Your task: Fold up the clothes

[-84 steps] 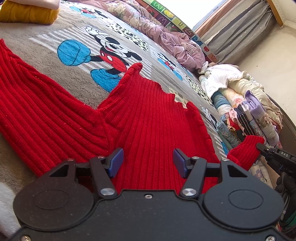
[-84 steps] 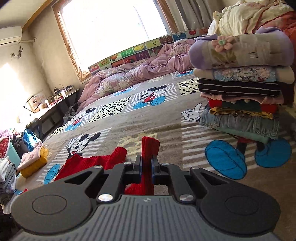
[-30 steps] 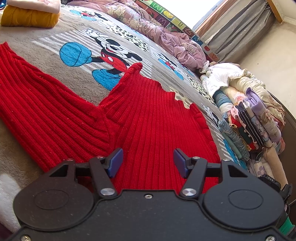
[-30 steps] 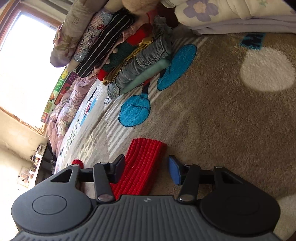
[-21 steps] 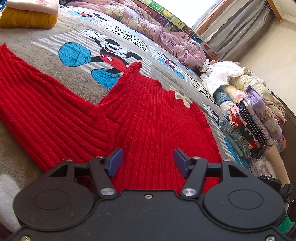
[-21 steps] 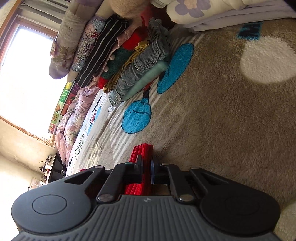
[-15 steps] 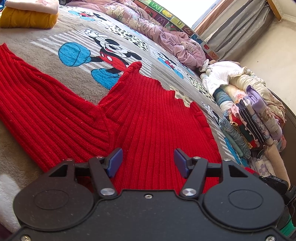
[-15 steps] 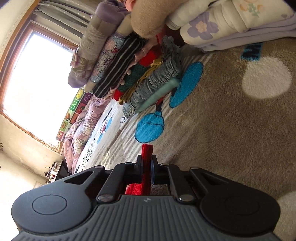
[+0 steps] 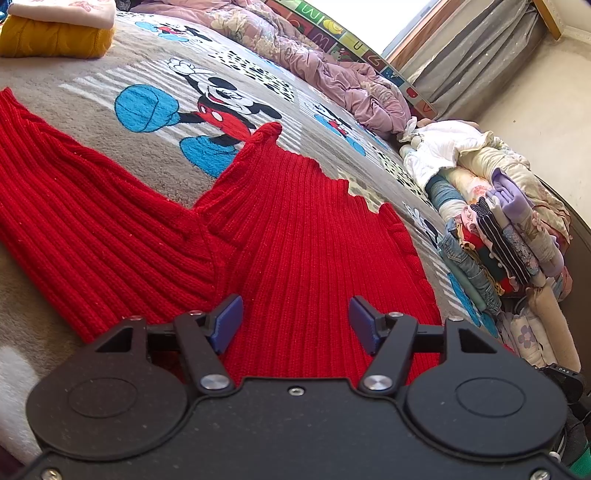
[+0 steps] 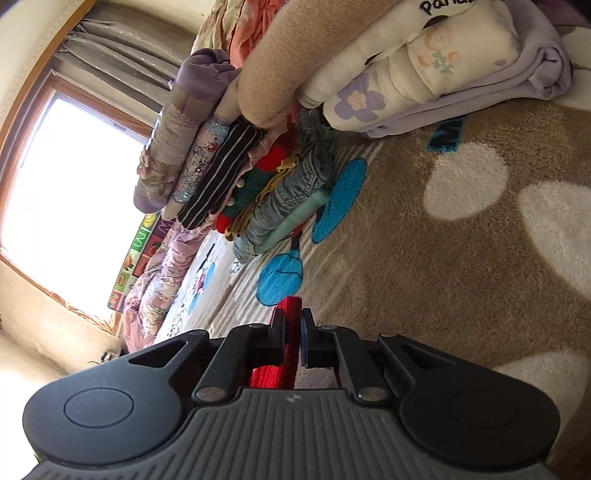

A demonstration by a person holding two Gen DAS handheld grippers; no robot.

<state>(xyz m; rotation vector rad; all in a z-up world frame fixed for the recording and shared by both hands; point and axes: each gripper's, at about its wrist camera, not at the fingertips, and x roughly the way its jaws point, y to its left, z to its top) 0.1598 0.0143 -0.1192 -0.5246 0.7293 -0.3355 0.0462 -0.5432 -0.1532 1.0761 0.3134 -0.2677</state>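
A red ribbed sweater [image 9: 295, 236] lies spread flat on the cartoon-print blanket [image 9: 155, 85], one sleeve [image 9: 74, 192] stretched out to the left. My left gripper [image 9: 293, 319] hovers open over the sweater's near part, nothing between its blue pads. In the right wrist view, my right gripper [image 10: 293, 328] is shut on the red sleeve cuff [image 10: 290, 310], which pokes up between the pads just above the blanket [image 10: 461, 258]. The view is rolled sideways. The right gripper's body shows at the left wrist view's lower right edge.
A tall stack of folded clothes [image 9: 509, 236] stands at the right of the bed, seen close in the right wrist view as a folded pile [image 10: 258, 173]. A yellow folded garment [image 9: 55, 35] lies far left. A rumpled pink quilt [image 9: 332, 70] lies below the window.
My right gripper let the sleeve cuff lie on the blanket, opened, then shut on it again and raised it slightly. The left gripper stayed open and nearly still.
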